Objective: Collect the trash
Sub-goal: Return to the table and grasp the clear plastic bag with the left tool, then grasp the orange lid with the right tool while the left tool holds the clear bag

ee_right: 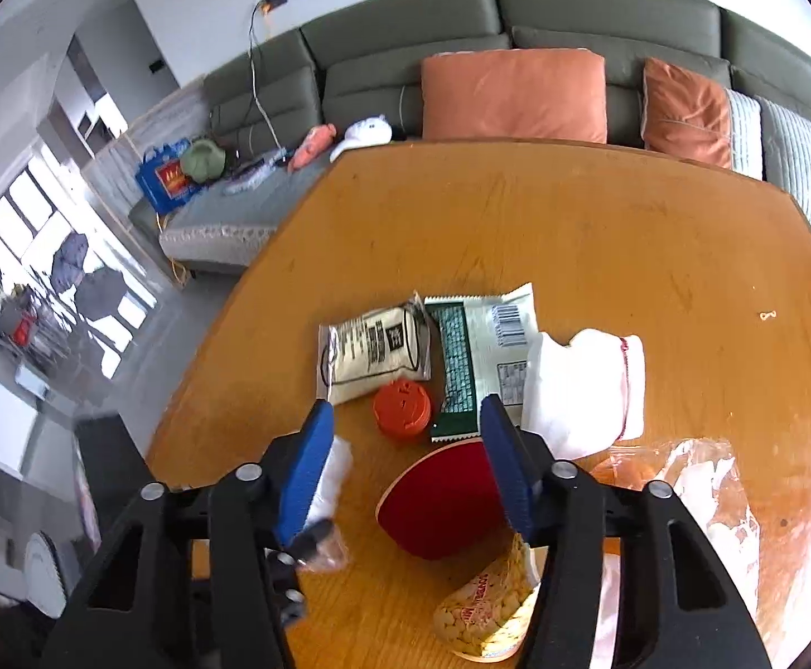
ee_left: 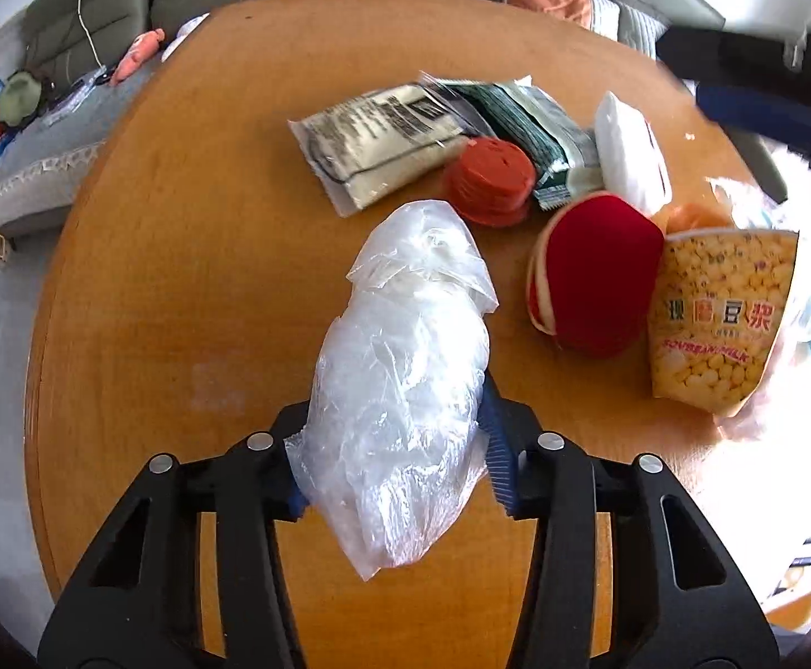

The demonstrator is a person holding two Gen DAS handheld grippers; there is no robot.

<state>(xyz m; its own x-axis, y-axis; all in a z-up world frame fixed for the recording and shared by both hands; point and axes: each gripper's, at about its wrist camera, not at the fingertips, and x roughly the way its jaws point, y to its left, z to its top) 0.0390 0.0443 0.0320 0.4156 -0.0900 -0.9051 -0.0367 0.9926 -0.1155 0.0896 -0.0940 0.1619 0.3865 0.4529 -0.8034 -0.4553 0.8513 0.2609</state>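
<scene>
In the left wrist view my left gripper (ee_left: 394, 457) is shut on a crumpled clear plastic bag (ee_left: 405, 368), which sticks out forward over the round wooden table (ee_left: 182, 279). In the right wrist view my right gripper (ee_right: 408, 463) is open low over the table. A red round lid with a pale rim (ee_right: 439, 502) lies between its blue pads (ee_right: 308, 463), and the left pad stands clear of it. A yellow soybean-milk paper cup (ee_right: 489, 607) lies on its side just below that lid. The same lid (ee_left: 595, 284) and cup (ee_left: 718, 312) show at the right of the left wrist view.
More litter lies mid-table: a white printed packet (ee_right: 372, 351), a green-and-white wrapper (ee_right: 461, 357), an orange cap (ee_right: 402, 410), a white wad (ee_right: 584, 390) and a clear bag (ee_right: 701, 479) at the right. A grey sofa with orange cushions (ee_right: 511, 95) stands beyond the far edge.
</scene>
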